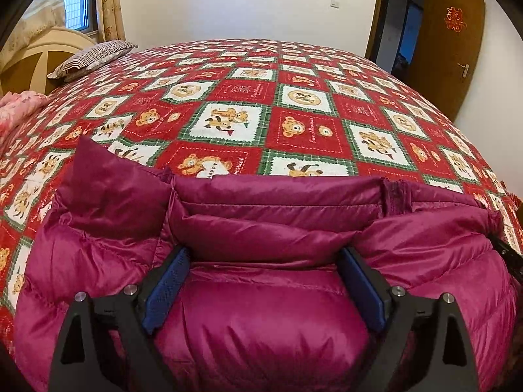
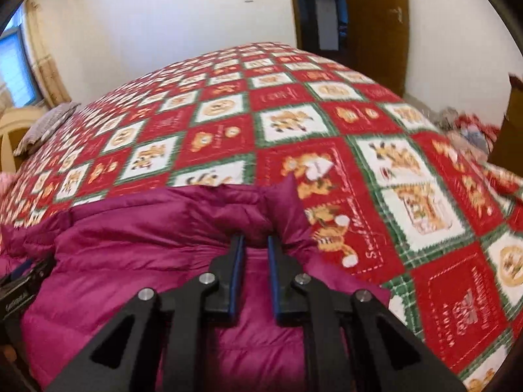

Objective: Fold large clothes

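Left wrist view: the left gripper (image 1: 264, 254) stands wide, straddling a fold of the magenta quilted down jacket (image 1: 261, 310) at the near edge of the red teddy-bear patchwork bedspread (image 1: 294, 104) — nothing clamped. Right wrist view: the right gripper (image 2: 255, 245) is narrow, pinching jacket fabric. Judged step: folding under way; next, the left must close before lifting together.

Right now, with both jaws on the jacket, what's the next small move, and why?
Probably close the left gripper: its jaws stand wide open around a puffy fold of the magenta jacket, while the right gripper looks already pinched on fabric near the edge. Then both can lift together.
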Tool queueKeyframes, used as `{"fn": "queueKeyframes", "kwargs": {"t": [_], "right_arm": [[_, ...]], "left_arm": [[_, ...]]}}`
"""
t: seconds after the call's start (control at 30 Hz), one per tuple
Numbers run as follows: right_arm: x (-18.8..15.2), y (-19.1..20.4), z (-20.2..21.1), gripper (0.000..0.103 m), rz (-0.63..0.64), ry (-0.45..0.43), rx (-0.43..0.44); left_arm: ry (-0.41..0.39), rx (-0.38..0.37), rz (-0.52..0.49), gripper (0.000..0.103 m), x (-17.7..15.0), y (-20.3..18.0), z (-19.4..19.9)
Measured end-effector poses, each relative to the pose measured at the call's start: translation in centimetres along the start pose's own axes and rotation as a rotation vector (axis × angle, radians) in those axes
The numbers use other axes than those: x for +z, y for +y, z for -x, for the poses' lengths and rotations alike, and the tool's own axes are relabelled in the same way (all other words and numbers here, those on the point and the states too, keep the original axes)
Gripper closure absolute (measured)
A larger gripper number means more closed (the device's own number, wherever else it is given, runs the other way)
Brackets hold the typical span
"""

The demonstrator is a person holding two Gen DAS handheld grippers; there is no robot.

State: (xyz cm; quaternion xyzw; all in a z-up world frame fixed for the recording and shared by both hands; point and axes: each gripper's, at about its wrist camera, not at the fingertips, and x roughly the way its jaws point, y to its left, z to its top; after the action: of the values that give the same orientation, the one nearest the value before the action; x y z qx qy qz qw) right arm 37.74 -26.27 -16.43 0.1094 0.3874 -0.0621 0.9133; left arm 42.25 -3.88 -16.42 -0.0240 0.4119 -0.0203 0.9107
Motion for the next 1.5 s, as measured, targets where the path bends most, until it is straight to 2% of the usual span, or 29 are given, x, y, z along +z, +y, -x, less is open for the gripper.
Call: {"fn": "queueKeyframes", "kwargs": {"t": [0.23, 0.3, 0.37, 0.5, 0.57, 0.6, 0.63, 0.67, 0.73, 0.8, 0.93, 1.03, 1.1, 1.2, 1.3, 1.37, 1.4, 1.5], "right_arm": [[0.3, -0.6, -0.2, 0.095, -0.017, 0.007, -0.003], [0.3, -0.7, -0.1, 0.095, -0.017, 0.008, -0.001], [0.2, -0.9, 0.0, 0.095, -0.018, 0.01, 0.007], [0.3, -1.0, 0.1, 0.094, -0.026, 0.023, 0.022], [0.3, -0.6, 1.2, 0.094, -0.004, 0.019, -0.022], [0.1, 0.1, 2.8, 0.088, 0.023, -0.024, -0.051], [-0.3, 0.8, 4.3, 0.084, 0.04, -0.065, -0.028], [-0.7, 1.5, 5.4, 0.084, 0.055, -0.084, 0.004], [-1.9, 3.8, 7.7, 0.084, 0.105, -0.096, 0.078], [-3.3, 5.8, 9.2, 0.084, 0.145, -0.107, 0.127], [-6.3, 9.5, 9.1, 0.084, 0.204, -0.068, 0.215], [-7.7, 10.1, 6.2, 0.09, 0.226, -0.029, 0.17], [-8.5, 9.5, 5.3, 0.095, 0.216, -0.055, 0.178], [-8.8, 9.3, 5.1, 0.095, 0.207, -0.058, 0.184], [-8.7, 10.1, 5.4, 0.095, 0.241, -0.051, 0.14], [-8.6, 10.4, 6.8, 0.092, 0.248, -0.048, 0.099], [-8.6, 10.5, 7.9, 0.087, 0.235, -0.064, 0.128], [-9.1, 12.1, 11.3, 0.087, 0.247, -0.126, 0.241]], "left_arm": [[0.025, -0.023, -0.004, 0.01, 0.1, 0.3, 0.2], [0.047, -0.047, -0.04, 0.01, 0.1, 0.5, 1.2], [0.023, -0.062, -0.052, 0.01, -0.4, 1.9, 3.7], [-0.024, -0.027, -0.013, 0.01, -1.9, 6.0, 7.4], [-0.055, 0.023, 0.026, 0.01, -2.8, 8.5, 8.5], [-0.058, 0.044, 0.038, 0.01, -3.1, 9.1, 8.4], [-0.052, 0.061, 0.046, 0.01, -3.3, 9.6, 8.2], [-0.03, 0.074, 0.056, 0.01, -3.5, 10.0, 7.5], [-0.004, 0.065, 0.072, 0.01, -3.9, 10.3, 6.4], [-0.017, 0.076, 0.072, 0.01, -4.2, 10.1, 6.0], [-0.026, 0.1, 0.044, 0.01, -4.4, 9.8, 5.7], [-0.024, 0.071, 0.05, 0.01, -4.5, 10.4, 5.6], [-0.019, 0.047, 0.071, 0.01, -4.6, 10.8, 5.5], [-0.016, 0.036, 0.081, 0.01, -4.6, 10.9, 5.4], [0.008, 0.031, 0.066, 0.01, -4.6, 10.8, 6.1], [-0.018, 0.017, 0.09, 0.01, -5.1, 11.5, 7.7], [-0.049, -0.003, 0.109, 0.01, -5.6, 12.2, 9.0], [-0.115, -0.069, 0.175, 0.01, -8.0, 14.2, 11.8]]}}
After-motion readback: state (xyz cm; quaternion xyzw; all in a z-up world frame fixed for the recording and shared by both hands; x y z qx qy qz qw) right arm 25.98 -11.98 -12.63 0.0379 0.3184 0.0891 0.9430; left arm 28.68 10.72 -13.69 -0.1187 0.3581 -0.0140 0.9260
